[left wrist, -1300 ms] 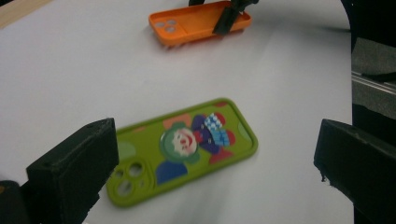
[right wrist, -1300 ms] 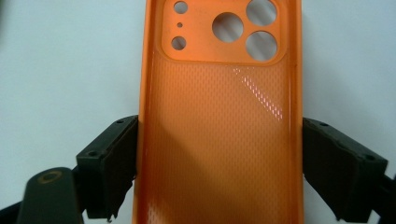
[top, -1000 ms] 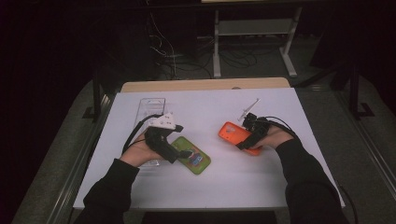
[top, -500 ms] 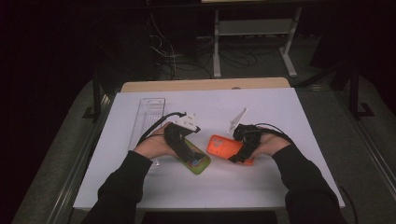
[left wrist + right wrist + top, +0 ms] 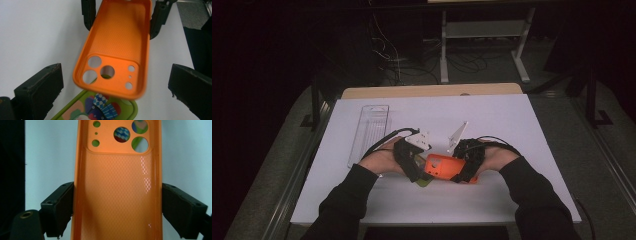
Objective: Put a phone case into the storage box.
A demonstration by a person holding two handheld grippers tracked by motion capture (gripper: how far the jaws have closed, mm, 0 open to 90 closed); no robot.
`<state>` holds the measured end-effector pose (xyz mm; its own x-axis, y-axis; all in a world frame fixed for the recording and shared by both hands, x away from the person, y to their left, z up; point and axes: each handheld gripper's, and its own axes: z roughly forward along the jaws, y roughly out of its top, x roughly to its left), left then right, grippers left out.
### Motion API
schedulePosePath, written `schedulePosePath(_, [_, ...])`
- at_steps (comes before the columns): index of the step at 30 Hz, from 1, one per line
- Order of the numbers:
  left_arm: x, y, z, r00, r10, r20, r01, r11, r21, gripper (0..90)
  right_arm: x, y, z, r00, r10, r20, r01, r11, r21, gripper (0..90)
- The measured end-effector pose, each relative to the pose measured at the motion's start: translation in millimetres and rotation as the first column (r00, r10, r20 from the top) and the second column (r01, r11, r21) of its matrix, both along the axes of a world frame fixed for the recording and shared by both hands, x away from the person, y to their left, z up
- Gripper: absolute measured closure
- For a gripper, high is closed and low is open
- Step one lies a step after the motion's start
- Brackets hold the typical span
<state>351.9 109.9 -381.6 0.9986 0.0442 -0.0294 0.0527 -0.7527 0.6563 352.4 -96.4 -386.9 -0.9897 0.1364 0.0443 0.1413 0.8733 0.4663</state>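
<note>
White table top [image 5: 512, 130] in a dark room

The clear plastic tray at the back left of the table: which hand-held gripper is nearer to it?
Left. The left hand-held gripper sits just right of the clear tray. The right hand-held gripper, clamped on the orange phone case, is farther right.
</note>
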Motion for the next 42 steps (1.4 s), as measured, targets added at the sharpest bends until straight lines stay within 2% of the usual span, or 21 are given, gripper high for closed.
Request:
schedulePosePath(1, [-0.6, -2.9, -2.8, 0.9998, -0.017, -0.010, 0.018, 0.9998, 0.008, 0.0, -2.5, 3.0, 2.1, 0.9999, 0.011, 0.002, -0.011, 1.000, 0.006, 14.9])
schedulePosePath(4, [-2.7, -6.2, -6.2, 0.9995, -0.017, -0.027, 0.018, 0.9998, 0.012, 0.0, -4.2, 6.0, 2.8, 0.9995, 0.032, 0.009, -0.032, 0.999, 0.006, 14.9])
schedulePosePath(6, [-3.0, -9.4, -9.4, 0.9992, -0.035, -0.020, 0.036, 0.9989, 0.030, 0.0, -5.3, 7.2, 3.1, 0.9993, 0.037, 0.009, -0.037, 0.999, 0.004, 14.9])
schedulePosePath(8, [-4.7, -12.2, -13.1, 0.9990, -0.032, -0.031, 0.033, 0.9989, 0.032, 0.0, -6.7, 9.3, 3.8, 0.9989, 0.047, 0.009, -0.047, 0.999, 0.007, 14.9])
schedulePosePath(12, [-4.7, -14.7, -16.2, 0.9980, -0.055, -0.031, 0.056, 0.9965, 0.062, 0.0, -9.0, 13.3, 5.6, 0.9978, 0.063, 0.020, -0.063, 0.998, 0.010, 14.9])
schedulePosePath(15, [-6.1, -16.0, -18.9, 0.9972, -0.050, -0.055, 0.053, 0.9974, 0.048, 0.0, -10.9, 16.2, 6.4, 0.9970, 0.075, 0.019, -0.076, 0.997, 0.009, 14.9])
schedulePosePath(17, [-5.3, -15.1, -18.9, 0.9972, -0.054, -0.052, 0.056, 0.9975, 0.043, 4.3, -11.3, 16.9, 6.7, 0.9968, 0.078, 0.017, -0.078, 0.997, 0.012, 14.9])
schedulePosePath(21, [-4.7, -13.7, -18.8, 0.9968, -0.049, -0.063, 0.051, 0.9981, 0.035, 7.1, -10.6, 16.0, 7.4, 0.9968, 0.078, 0.017, -0.078, 0.997, 0.015, 14.9])
schedulePosePath(24, [-4.7, -13.4, -19.3, 0.9964, -0.055, -0.064, 0.057, 0.9979, 0.030, 9.7, -11.4, 16.5, 7.7, 0.9972, 0.074, 0.011, -0.074, 0.997, 0.021, 14.9])
schedulePosePath(25, [-3.7, -13.0, -19.1, 0.9963, -0.072, -0.047, 0.074, 0.9964, 0.040, 12.5, -10.6, 16.3, 7.3, 0.9965, 0.081, 0.017, -0.082, 0.997, 0.017, 14.9])
schedulePosePath(32, [-4.3, -13.7, -20.0, 0.9957, -0.075, -0.053, 0.078, 0.9959, 0.046, 14.6, -10.5, 16.1, 6.8, 0.9960, 0.088, 0.016, -0.089, 0.996, 0.016, 14.9])
schedulePosePath(33, [-4.6, -14.5, -20.1, 0.9964, -0.075, -0.041, 0.077, 0.9959, 0.048, 14.9, -10.0, 15.3, 6.8, 0.9958, 0.089, 0.021, -0.089, 0.996, 0.014, 14.9])
schedulePosePath(35, [-5.6, -15.0, -20.0, 0.9963, -0.071, -0.048, 0.073, 0.9960, 0.050, 15.6, -10.1, 14.8, 6.6, 0.9955, 0.092, 0.022, -0.093, 0.996, 0.015, 14.9])
schedulePosePath(40, [-7.1, -15.5, -18.7, 0.9969, -0.076, -0.023, 0.077, 0.9948, 0.067, 16.0, -10.9, 13.3, 5.0, 0.9950, 0.096, 0.028, -0.097, 0.995, 0.027, 14.6])
schedulePosePath(41, [-7.1, -15.1, -18.6, 0.9975, -0.067, -0.021, 0.068, 0.9949, 0.075, 16.1, -11.0, 11.7, 4.5, 0.9968, 0.077, 0.021, -0.078, 0.996, 0.045, 8.5])
schedulePosePath(42, [-7.4, -14.5, -19.1, 0.9981, -0.053, -0.031, 0.055, 0.9963, 0.066, 16.1, -11.0, 11.7, 4.5, 0.9968, 0.077, 0.021, -0.078, 0.996, 0.045, 8.5])
